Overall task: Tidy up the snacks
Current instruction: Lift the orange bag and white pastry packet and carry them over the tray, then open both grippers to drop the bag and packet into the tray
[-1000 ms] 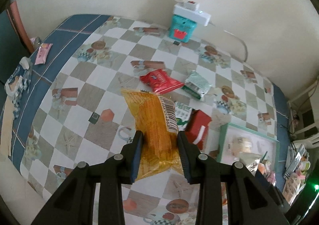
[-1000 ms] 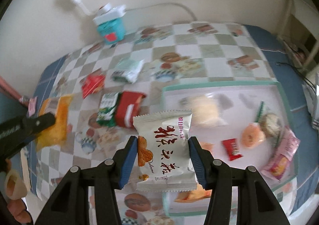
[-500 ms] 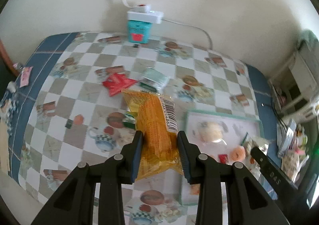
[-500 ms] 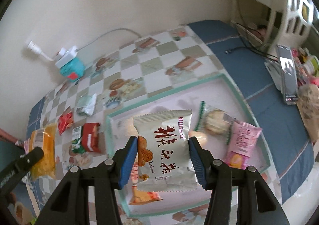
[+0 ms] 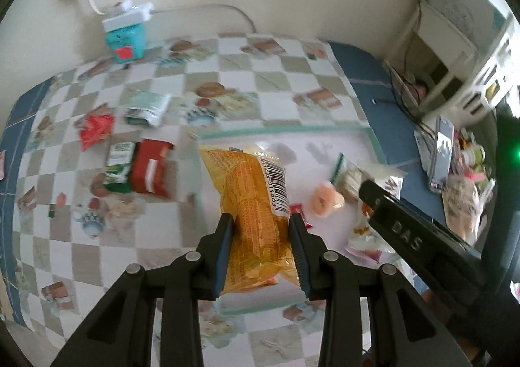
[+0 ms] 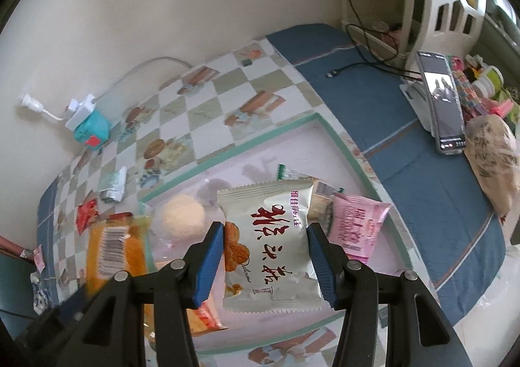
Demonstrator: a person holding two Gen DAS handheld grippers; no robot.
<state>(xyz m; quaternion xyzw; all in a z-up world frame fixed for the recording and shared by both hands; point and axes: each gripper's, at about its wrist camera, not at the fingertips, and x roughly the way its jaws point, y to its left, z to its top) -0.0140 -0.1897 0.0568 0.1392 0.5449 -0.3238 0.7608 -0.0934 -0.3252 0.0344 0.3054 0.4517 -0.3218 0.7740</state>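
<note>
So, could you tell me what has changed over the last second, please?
Both grippers have carried their packets sideways from above the checked cloth to above the tray. The left gripper now holds the orange packet over the tray's left part; the right gripper holds the white packet over its middle. Nothing was taken or released. The loose snacks on the cloth lie as before.

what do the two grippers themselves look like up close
Both are matte black plastic with angular linkage arms and silver round pivot pins. The left gripper has dark blue ribbed pads; the right gripper has brighter blue pads and white letters "DAS" on its side. No cables show.
</note>
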